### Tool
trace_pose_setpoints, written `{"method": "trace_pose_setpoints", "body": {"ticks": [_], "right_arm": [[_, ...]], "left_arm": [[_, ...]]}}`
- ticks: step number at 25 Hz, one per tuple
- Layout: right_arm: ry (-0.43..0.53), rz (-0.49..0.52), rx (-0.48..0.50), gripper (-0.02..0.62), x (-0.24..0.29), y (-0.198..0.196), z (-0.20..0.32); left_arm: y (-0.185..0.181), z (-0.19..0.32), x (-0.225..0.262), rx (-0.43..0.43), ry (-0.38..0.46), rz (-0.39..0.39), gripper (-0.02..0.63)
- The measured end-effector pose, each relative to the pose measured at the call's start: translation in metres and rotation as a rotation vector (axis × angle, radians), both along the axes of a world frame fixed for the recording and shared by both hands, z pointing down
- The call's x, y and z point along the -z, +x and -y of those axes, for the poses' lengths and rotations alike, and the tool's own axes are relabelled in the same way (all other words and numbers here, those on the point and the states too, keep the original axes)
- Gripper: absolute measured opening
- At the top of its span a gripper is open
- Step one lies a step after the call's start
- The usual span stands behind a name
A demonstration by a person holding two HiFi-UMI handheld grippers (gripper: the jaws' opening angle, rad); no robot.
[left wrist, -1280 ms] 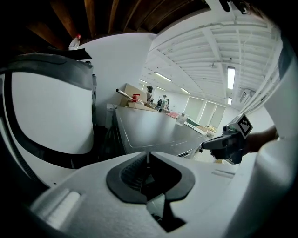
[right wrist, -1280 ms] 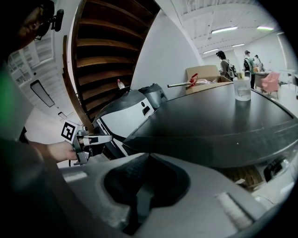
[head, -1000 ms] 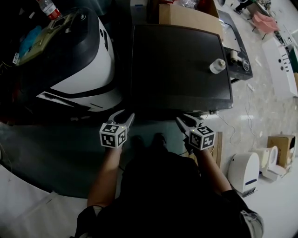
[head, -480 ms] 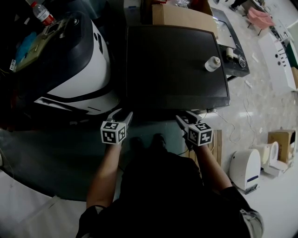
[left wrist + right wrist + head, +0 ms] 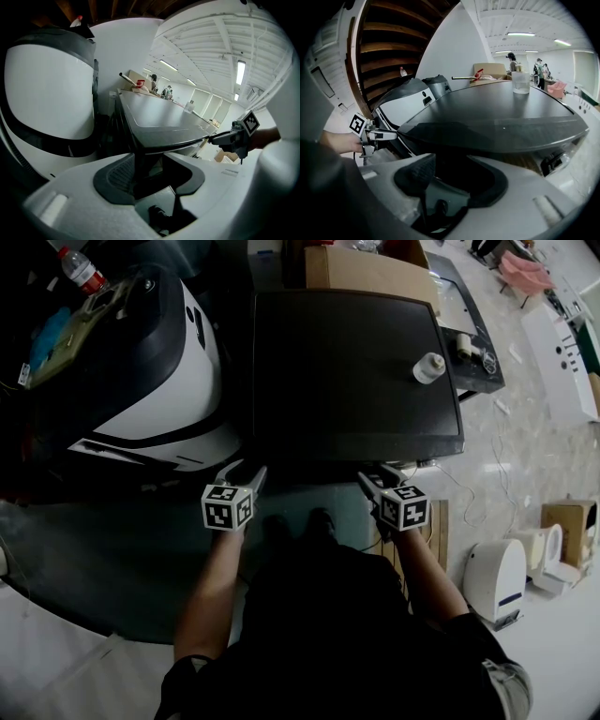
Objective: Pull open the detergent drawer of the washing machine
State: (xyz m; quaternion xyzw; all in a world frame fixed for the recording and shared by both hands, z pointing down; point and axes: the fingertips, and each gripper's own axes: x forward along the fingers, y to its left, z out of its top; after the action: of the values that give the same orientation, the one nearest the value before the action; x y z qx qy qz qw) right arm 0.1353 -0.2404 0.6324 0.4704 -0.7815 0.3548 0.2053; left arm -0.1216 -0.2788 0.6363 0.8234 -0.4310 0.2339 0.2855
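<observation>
Washing machine (image 5: 347, 371), with a dark flat top, is seen at 12 o'clock from the head view's centre. Its front face is hidden under the top's edge, so the detergent drawer cannot be made out.

Left gripper (image 5: 246, 470) is held at the top's 7 o'clock corner, right gripper (image 5: 375, 479) at the 5 o'clock corner. Both pairs of jaws have just been opening and are spread wide, with nothing pinched between them.

Small white jar (image 5: 428, 367) is stood on the top toward 2 o'clock. White-and-black appliance (image 5: 178, 381) is noted at the machine's 9 o'clock.
</observation>
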Motion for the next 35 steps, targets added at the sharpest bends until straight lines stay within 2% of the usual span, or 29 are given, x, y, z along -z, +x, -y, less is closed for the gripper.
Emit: {"method": "trace_pose_setpoints", "body": {"ticks": [11, 21, 22, 27, 31, 35], "right_arm": [[0.012, 0.074, 0.257, 0.202, -0.007, -0.085, 0.000], [0.028, 0.027, 0.276, 0.181, -0.006, -0.092, 0.000], [0.028, 0.027, 0.280, 0.179, -0.006, -0.092, -0.001], [0.016, 0.035, 0.272, 0.177, -0.005, -0.094, -0.014], [0.018, 0.041, 0.250, 0.176, -0.006, -0.092, -0.012], [0.044, 0.040, 0.218, 0.176, -0.004, -0.096, 0.003]], "left_arm": [[-0.001, 0.001, 0.000, 0.011, -0.009, -0.004, 0.176], [-0.002, -0.001, 0.001, -0.001, -0.001, -0.016, 0.173], [0.000, -0.003, 0.001, -0.010, 0.001, -0.016, 0.146], [0.001, -0.017, 0.001, -0.031, 0.002, -0.007, 0.173], [-0.007, -0.016, 0.001, -0.057, 0.017, 0.009, 0.144], [0.000, -0.013, 0.002, -0.127, 0.021, 0.002, 0.156]]}}
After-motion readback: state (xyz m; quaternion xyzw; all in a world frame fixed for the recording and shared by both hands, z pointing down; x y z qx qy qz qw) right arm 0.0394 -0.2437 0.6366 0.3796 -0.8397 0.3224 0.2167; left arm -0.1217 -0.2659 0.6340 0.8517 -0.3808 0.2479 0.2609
